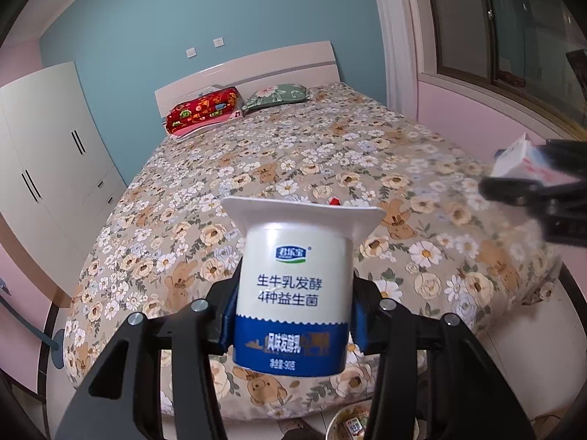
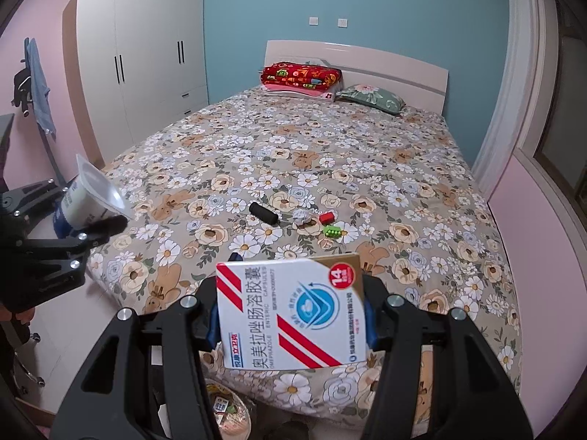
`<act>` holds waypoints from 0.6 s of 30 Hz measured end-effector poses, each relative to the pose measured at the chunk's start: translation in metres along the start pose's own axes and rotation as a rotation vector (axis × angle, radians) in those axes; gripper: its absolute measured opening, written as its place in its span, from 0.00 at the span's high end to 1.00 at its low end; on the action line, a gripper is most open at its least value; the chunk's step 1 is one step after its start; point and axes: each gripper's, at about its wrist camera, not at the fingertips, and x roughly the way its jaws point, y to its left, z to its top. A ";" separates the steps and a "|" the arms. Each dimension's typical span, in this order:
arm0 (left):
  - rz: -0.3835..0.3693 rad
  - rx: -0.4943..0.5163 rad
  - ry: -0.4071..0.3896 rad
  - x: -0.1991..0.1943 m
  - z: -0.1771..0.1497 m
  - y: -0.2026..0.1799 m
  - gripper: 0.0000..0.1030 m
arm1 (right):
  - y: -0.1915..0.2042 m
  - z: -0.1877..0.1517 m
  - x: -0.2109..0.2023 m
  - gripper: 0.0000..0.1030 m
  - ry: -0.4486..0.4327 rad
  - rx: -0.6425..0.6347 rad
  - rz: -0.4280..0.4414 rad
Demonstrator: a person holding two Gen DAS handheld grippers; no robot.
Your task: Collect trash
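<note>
My left gripper (image 1: 293,315) is shut on a white and blue yogurt cup (image 1: 291,286), held above the foot of the bed. The same yogurt cup (image 2: 86,198) shows at the left edge of the right wrist view. My right gripper (image 2: 291,315) is shut on a white medicine box (image 2: 291,311) with red stripes. That medicine box (image 1: 524,165) appears at the right edge of the left wrist view. On the floral bedspread (image 2: 330,154) lie a black cylinder (image 2: 262,213), a crumpled paper ball (image 2: 302,216), a small red piece (image 2: 326,217) and a green piece (image 2: 333,231).
A round bin with trash (image 2: 227,414) stands on the floor below the bed's foot, also seen as the bin (image 1: 348,425). A white wardrobe (image 2: 146,55) lines the left wall. Pillows (image 2: 301,77) lie by the headboard. A window (image 1: 513,36) is on the right.
</note>
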 end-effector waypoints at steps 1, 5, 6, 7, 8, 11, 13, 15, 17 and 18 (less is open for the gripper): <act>-0.001 0.002 0.002 -0.001 -0.004 -0.001 0.52 | 0.001 -0.004 -0.003 0.46 0.002 -0.004 0.002; -0.008 0.006 0.010 -0.006 -0.019 -0.003 0.52 | 0.010 -0.018 -0.012 0.46 0.006 -0.018 0.005; -0.009 0.005 0.012 -0.007 -0.022 -0.003 0.52 | 0.011 -0.022 -0.014 0.46 0.006 -0.022 0.008; -0.010 0.005 0.015 -0.007 -0.025 -0.003 0.52 | 0.013 -0.024 -0.015 0.46 0.007 -0.025 0.012; -0.015 0.005 0.020 -0.007 -0.030 -0.003 0.52 | 0.016 -0.028 -0.016 0.46 0.009 -0.027 0.017; -0.023 0.004 0.038 -0.005 -0.043 -0.003 0.52 | 0.023 -0.038 -0.018 0.46 0.018 -0.039 0.026; -0.023 0.005 0.048 -0.004 -0.052 -0.002 0.52 | 0.028 -0.045 -0.018 0.46 0.026 -0.051 0.033; -0.026 0.006 0.060 -0.002 -0.062 -0.001 0.52 | 0.036 -0.053 -0.018 0.46 0.034 -0.066 0.041; -0.033 0.004 0.073 0.001 -0.072 0.001 0.52 | 0.042 -0.059 -0.017 0.46 0.043 -0.079 0.051; -0.034 0.004 0.081 0.003 -0.077 0.001 0.52 | 0.046 -0.063 -0.015 0.46 0.048 -0.085 0.056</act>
